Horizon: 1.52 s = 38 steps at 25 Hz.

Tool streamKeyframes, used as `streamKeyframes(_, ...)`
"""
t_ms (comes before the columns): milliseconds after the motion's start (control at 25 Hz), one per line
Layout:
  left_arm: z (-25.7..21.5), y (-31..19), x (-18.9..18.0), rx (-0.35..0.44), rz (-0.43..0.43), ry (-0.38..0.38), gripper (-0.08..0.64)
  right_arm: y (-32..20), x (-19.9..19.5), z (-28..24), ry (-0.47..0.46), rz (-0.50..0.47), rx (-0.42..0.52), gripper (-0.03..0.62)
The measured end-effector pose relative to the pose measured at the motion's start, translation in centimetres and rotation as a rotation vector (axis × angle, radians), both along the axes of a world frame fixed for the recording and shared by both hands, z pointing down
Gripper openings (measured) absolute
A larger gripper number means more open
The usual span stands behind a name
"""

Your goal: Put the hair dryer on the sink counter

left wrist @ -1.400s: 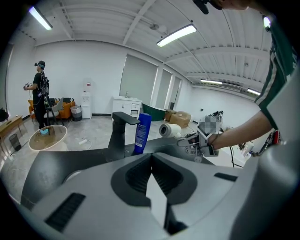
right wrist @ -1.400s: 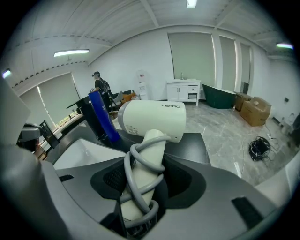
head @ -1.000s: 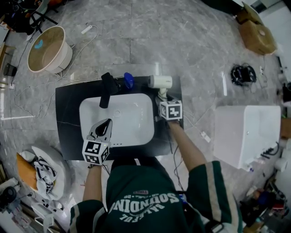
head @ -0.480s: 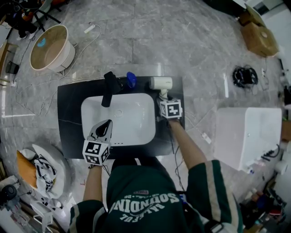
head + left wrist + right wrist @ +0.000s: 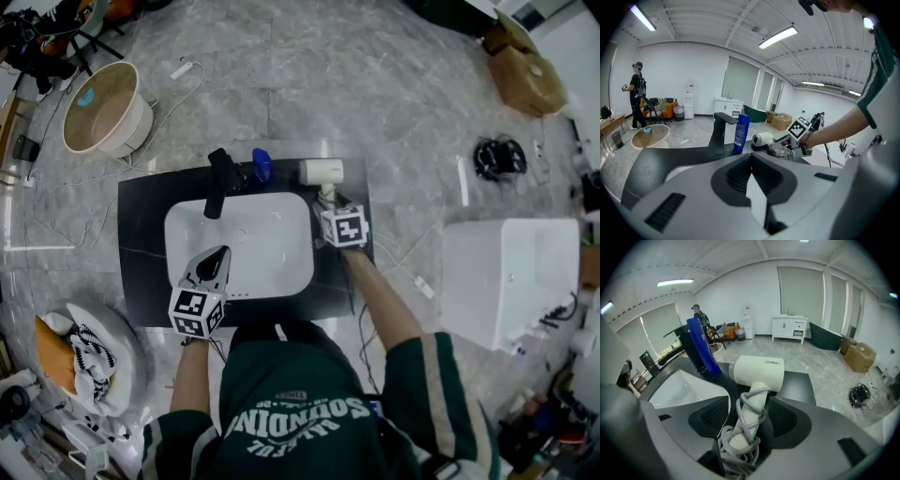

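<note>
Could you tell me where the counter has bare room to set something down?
The counter strip left of the basin is bare, up to the corner left of the faucet. The back is crowded: faucet, bottle, dryer.

The hair dryer [image 5: 757, 373] was cream-white, its wrapped cord [image 5: 740, 441] pale grey. The sink counter [image 5: 141, 234] was black around a white basin [image 5: 239, 248], beside a deep blue bottle [image 5: 704, 352] and a black faucet [image 5: 217, 183].

place: mock-up studio | cues: freestanding sink counter [image 5: 141, 253], bathtub [image 5: 827, 338], cardboard boxes [image 5: 525, 75], loose floor cables [image 5: 497, 155]
</note>
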State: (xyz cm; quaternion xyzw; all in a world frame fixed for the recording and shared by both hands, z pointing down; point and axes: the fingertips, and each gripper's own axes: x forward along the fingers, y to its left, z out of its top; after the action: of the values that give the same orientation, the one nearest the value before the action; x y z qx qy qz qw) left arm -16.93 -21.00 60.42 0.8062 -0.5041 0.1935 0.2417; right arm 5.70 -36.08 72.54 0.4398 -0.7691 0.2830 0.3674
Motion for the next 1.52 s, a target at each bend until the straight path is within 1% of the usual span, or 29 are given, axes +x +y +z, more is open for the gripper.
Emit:
streamKeyframes(120, -0.7, 0.1, 0.0, 0.018, -0.002, -0.009, 0.002, -0.2, 1.0, -1.6, 0.007, -0.011, 0.057, 0.247)
streamKeyframes(240, -1.6, 0.0, -0.2, 0.041, 0.000, -0.022, 0.002, 1.1, 0.7, -3.3, -0.022, -0.055, 0.057, 0.242)
streamKeyframes(280, -1.9, -0.1, -0.2, 0.050, 0.003, -0.027, 0.002, 1.5, 0.6, -4.1, -0.036, -0.063, 0.067, 0.214)
streamKeyframes(360, -2.8, -0.4, -0.2, 0.070, 0.009, -0.037, 0.002, 2.3, 0.4, -5.6, -0.063, -0.070, 0.104, 0.114)
streamKeyframes(400, -3.2, -0.6, -0.2, 0.081, 0.011, -0.041, 0.002, 2.6, 0.3, -6.4, -0.077, -0.071, 0.124, 0.079)
streamKeyframes(480, -4.2, -0.9, -0.1, 0.104, 0.013, -0.047, 0.002, 3.2, 0.2, -7.7, -0.093, -0.074, 0.158, 0.031)
streamKeyframes(560, -5.0, -1.1, 0.0, 0.125, 0.014, -0.052, 0.002, 3.8, 0.2, -8.9, -0.100, -0.073, 0.193, 0.005)
streamKeyframes(800, -6.4, -1.1, 0.8, 0.170, 0.008, -0.053, 0.002, 6.0, 0.7, -12.8, -0.145, -0.094, 0.297, 0.002)
streamKeyframes(1000, -7.7, -1.0, 1.0, 0.206, -0.003, -0.049, 0.002, 6.9, 1.3, -17.8, -0.181, -0.108, 0.436, 0.002)
streamKeyframes(1120, -8.6, -1.2, 1.1, 0.229, -0.013, -0.033, 0.002, 7.2, 1.6, -21.1, -0.236, -0.095, 0.520, 0.002)
streamKeyframes(1280, -9.6, -1.2, 1.5, 0.256, -0.017, -0.035, 0.002, 8.3, 1.8, -24.8, -0.311, -0.080, 0.621, 0.002)
streamKeyframes(1400, -9.8, -1.0, 1.7, 0.268, -0.023, -0.027, 0.002, 9.4, 1.5, -26.0, -0.334, -0.080, 0.681, 0.002)
streamKeyframes(1520, -9.7, -0.7, 1.9, 0.270, -0.028, -0.019, 0.002, 10.3, 0.8, -26.1, -0.333, -0.097, 0.706, 0.002)
